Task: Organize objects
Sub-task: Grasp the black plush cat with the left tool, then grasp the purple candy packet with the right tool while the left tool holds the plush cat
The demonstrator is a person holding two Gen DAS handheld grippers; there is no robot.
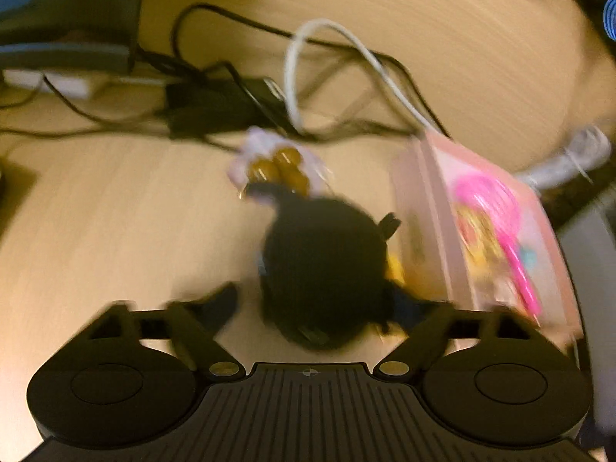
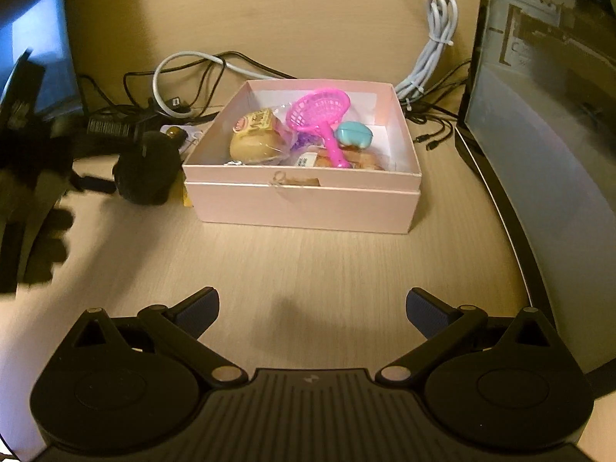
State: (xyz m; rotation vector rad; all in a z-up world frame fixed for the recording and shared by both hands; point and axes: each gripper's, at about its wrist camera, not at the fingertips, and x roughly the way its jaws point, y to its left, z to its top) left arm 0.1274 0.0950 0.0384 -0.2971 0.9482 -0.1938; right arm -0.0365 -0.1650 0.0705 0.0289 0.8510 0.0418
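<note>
A: Left wrist view first. Light wood desk (image 1: 96, 211), blurred. Your left gripper (image 1: 323, 308) has its fingers spread, straddling one black fuzzy toy (image 1: 323, 269); can't tell if the pads touch it. One packet of brown balls (image 1: 277, 169) just beyond. One pink box (image 1: 442, 211) at right, close to the toy. Cable tangle (image 1: 231, 88) behind.

B: Right wrist view?

A: Same desk (image 2: 308, 261). Your right gripper (image 2: 312, 308) is wide open, holding nothing, bare desk between it and the box (image 2: 304, 204). Inside: one pink scoop (image 2: 321, 115), one teal case (image 2: 353, 134), one wrapped bun (image 2: 256, 140), more packets I can't count. Toy (image 2: 148, 169) sits just left of the box. Monitor (image 2: 539, 134) hems in the right edge.
</note>
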